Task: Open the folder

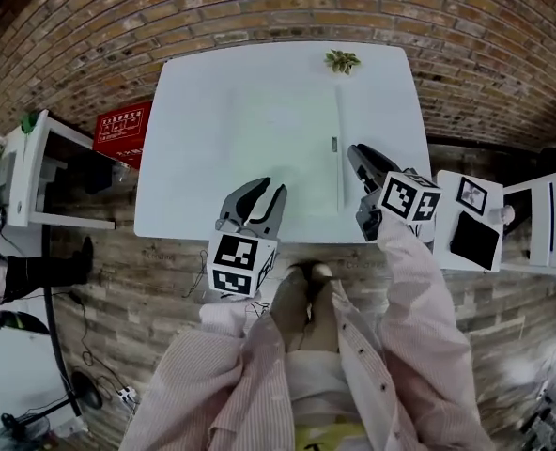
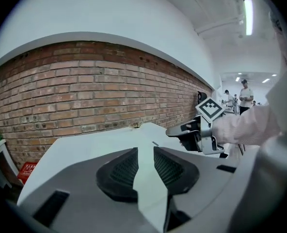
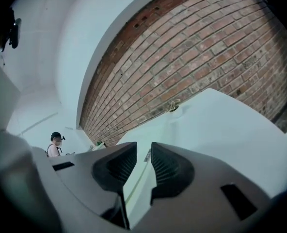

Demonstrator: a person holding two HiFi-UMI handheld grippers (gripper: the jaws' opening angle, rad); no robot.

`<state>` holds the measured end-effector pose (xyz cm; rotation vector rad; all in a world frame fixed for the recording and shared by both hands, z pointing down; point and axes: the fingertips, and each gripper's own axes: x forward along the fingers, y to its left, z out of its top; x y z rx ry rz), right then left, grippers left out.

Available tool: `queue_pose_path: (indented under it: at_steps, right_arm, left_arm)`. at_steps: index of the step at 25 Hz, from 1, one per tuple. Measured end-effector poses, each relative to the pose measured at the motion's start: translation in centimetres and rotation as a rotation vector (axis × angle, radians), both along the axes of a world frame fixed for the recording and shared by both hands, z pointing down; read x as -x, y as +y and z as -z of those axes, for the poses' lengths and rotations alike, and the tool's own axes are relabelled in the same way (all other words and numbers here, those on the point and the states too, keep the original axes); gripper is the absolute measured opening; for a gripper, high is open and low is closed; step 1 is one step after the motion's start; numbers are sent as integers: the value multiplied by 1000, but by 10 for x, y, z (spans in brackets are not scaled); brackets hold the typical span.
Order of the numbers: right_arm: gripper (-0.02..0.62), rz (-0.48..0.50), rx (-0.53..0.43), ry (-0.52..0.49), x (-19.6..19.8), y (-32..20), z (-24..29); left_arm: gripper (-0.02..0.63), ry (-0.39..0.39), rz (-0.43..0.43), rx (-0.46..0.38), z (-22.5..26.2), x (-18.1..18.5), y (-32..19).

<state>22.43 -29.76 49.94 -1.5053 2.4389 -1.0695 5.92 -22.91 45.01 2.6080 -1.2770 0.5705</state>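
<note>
Pale plastic folder (image 1: 283, 144) lies flat on the white table (image 1: 193, 111), cover apparently down. The 2 tongs, left gripper (image 1: 270, 190) and right gripper (image 1: 358, 163), stand slightly apart, empty. A tip could skid over its thin edge, shoving the folder.

Bright, even indoor light. White table (image 1: 259, 92) was washed pale, almost shadowless. Ceiling strip lamp (image 2: 248, 16) glared high and to the right of the left gripper (image 2: 145, 152). Heavy fisheye: brick wall (image 3: 206, 57) beyond the right gripper (image 3: 144, 147) bowed, and the corners went black. Gripper bodies nearest the lens were soft, out of focus.
</note>
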Motion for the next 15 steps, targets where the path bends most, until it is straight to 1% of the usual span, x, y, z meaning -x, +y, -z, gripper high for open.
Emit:
queue_pose_path:
  at_steps: [5, 8, 13, 15]
  right_arm:
    - [74, -3, 80, -54, 2, -9, -31]
    - [74, -14, 92, -113, 4, -14, -37]
    - [74, 1, 121, -123, 11, -14, -50]
    - [74, 0, 127, -145, 11, -15, -52]
  left_arm:
    - [99, -105, -148, 22, -21, -29, 7]
    - [109, -160, -225, 31, -33, -45, 12]
    - [133, -208, -302, 44, -46, -61, 22]
    - [141, -231, -328, 40, -48, -66, 24]
